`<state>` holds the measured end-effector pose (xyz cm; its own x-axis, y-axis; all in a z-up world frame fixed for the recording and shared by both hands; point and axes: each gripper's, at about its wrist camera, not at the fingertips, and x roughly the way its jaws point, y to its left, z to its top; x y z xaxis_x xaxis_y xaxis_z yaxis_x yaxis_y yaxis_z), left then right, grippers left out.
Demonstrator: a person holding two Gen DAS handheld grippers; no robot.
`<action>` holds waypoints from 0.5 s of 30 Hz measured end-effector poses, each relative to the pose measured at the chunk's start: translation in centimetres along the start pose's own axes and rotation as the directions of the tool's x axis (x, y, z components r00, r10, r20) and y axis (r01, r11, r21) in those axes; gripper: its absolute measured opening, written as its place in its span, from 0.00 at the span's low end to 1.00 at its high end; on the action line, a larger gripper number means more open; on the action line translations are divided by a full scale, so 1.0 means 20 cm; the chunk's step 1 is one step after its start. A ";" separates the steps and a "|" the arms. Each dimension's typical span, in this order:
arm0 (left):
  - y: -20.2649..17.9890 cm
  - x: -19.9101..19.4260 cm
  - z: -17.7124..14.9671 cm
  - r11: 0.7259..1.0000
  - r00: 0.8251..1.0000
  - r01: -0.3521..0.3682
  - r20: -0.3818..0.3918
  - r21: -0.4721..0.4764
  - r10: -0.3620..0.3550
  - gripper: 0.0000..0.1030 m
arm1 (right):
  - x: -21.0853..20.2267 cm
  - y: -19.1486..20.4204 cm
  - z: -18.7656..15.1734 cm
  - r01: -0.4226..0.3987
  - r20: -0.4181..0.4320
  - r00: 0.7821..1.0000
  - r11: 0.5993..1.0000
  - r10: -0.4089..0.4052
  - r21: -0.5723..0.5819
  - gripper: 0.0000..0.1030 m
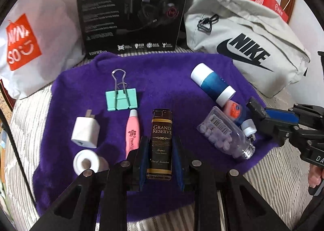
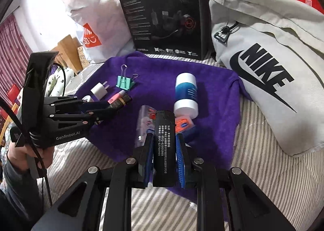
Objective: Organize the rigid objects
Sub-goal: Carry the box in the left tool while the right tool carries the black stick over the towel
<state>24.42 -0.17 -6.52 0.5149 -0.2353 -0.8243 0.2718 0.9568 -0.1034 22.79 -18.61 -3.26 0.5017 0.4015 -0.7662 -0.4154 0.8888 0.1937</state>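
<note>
A purple towel (image 1: 162, 72) lies on the striped bed (image 1: 273, 180).

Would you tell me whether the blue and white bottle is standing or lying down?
Lying down: the blue and white bottle rests lengthwise on the purple cloth.

Both of your wrist views are evenly lit by soft indoor light with a slightly cool, purplish cast. Shadows are short and soft: the white charger (image 1: 86, 132) and the mint binder clip (image 1: 121, 99) each throw a faint dark patch to their right on the purple towel (image 1: 162, 72). The pale wall at the upper left washes out to near white. Fisheye bending curves the edges, and black corners vignette each frame. The print on the black box (image 1: 131, 8) is soft and unreadable.
</note>
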 end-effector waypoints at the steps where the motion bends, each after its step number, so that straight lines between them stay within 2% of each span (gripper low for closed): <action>1: 0.00 0.01 0.01 1.000 1.000 -0.001 -0.002 -0.001 0.001 0.22 | 0.01 -0.01 0.00 -0.011 -0.001 1.000 1.000 0.011 0.007 0.21; 15: -0.02 0.09 0.01 0.999 0.999 -0.029 -0.024 0.028 0.030 0.22 | 0.08 -0.01 -0.02 -0.027 -0.023 0.999 1.000 0.027 0.009 0.21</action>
<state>25.43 -0.94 -7.88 0.5032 -0.2024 -0.8402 0.2794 0.9581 -0.0635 23.45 -18.30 -4.82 0.4730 0.4205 -0.7742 -0.4220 0.8795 0.2199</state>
